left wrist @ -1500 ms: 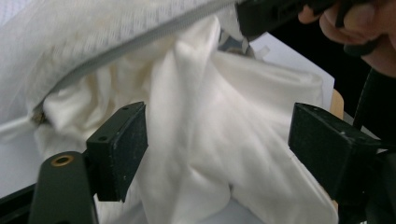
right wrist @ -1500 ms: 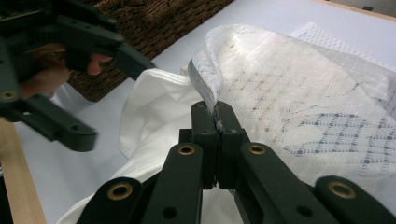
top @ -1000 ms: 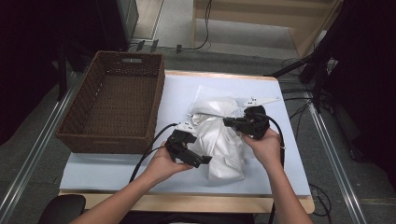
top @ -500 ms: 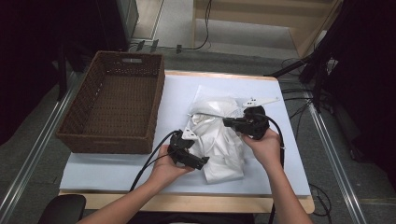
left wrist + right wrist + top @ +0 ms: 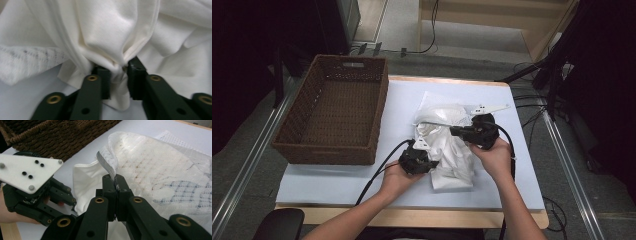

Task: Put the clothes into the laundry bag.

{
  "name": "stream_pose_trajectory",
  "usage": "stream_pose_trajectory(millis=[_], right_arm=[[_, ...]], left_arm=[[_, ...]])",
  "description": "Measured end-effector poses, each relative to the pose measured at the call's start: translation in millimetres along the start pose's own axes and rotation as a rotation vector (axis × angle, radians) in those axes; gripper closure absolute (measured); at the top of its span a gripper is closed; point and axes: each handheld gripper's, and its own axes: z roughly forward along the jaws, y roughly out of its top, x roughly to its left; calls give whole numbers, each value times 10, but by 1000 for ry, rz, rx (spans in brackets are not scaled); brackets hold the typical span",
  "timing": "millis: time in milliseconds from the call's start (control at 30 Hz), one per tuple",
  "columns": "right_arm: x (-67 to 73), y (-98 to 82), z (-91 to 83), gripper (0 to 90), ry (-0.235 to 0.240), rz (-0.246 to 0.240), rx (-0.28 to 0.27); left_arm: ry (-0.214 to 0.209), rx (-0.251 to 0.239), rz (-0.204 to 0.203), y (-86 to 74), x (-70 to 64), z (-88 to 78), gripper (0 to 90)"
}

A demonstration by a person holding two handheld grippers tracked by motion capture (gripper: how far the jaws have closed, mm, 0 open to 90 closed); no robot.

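Right now I have both grippers on the white cloth bundle [image 5: 447,145], which lies crumpled at the centre of the high view, on the pale blue surface [image 5: 337,177] to the right of the brown wicker basket [image 5: 334,115]. The bundle looks like a white garment [image 5: 107,32] tucked into a mesh laundry bag [image 5: 155,170], though I cannot tell exactly how the two layers sit. My left gripper [image 5: 428,161] is at the lower left edge of the bundle; its fingers [image 5: 103,80] have just been closing and, in the left gripper view, they now pinch a gathered fold of the white garment between them, just above the surface. My right gripper [image 5: 457,131] is at the upper right of the bundle, its fingers [image 5: 110,187] clamped tight on the grey-edged rim of the mesh bag, which rises up from between the tips. In the right gripper view the left gripper sits at the lower left of the frame, just beside the garment's edge, with the basket behind it along the top left.
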Motion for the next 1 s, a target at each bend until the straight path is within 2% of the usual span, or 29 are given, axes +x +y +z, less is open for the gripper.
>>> stream_pose_trajectory(millis=[100,167,233,333,367,400,467,533,600,633,667,733,800,867,933,1000], right_arm=[[-11,-3,-8,900,-3,1,-3],[-23,-6,-16,900,-5,4,-4],[-26,-7,-18,900,-7,5,-3],[-19,-2,-20,900,-10,6,-8],[-16,1,-20,900,-10,6,-9],[-10,6,-19,900,-9,7,-12],[1,16,-24,900,-8,6,-17],[3,23,-39,900,-13,10,-27],[-8,24,-57,900,-14,19,-38],[-19,22,-67,900,-17,26,-45],[-30,20,-79,900,-20,35,-49],[-52,13,-97,900,-28,57,-58],[-70,7,-110,900,-28,64,-65],[-64,9,-115,900,-38,70,-70],[-50,16,-120,900,-35,69,-78],[-22,27,-121,900,-32,55,-77]], left_arm=[[-49,-8,3,79,-33,-176,802],[-62,-40,25,156,-84,-340,803],[-92,-75,26,247,-124,-495,803],[-133,-162,40,432,-188,-758,803],[-137,-209,41,512,-205,-846,804],[-139,-242,44,577,-215,-900,805],[-111,-286,63,706,-204,-956,806],[-95,-308,47,807,-127,-934,806],[-45,-279,63,876,-45,-845,806],[-39,-263,63,886,-7,-792,806],[-53,-248,52,884,20,-735,806],[-42,-214,66,847,20,-632,805],[-51,-187,67,801,12,-535,805],[-46,-140,95,738,-11,-402,805],[-28,-109,112,697,-27,-278,805],[-25,-89,105,690,-5,-150,804]])
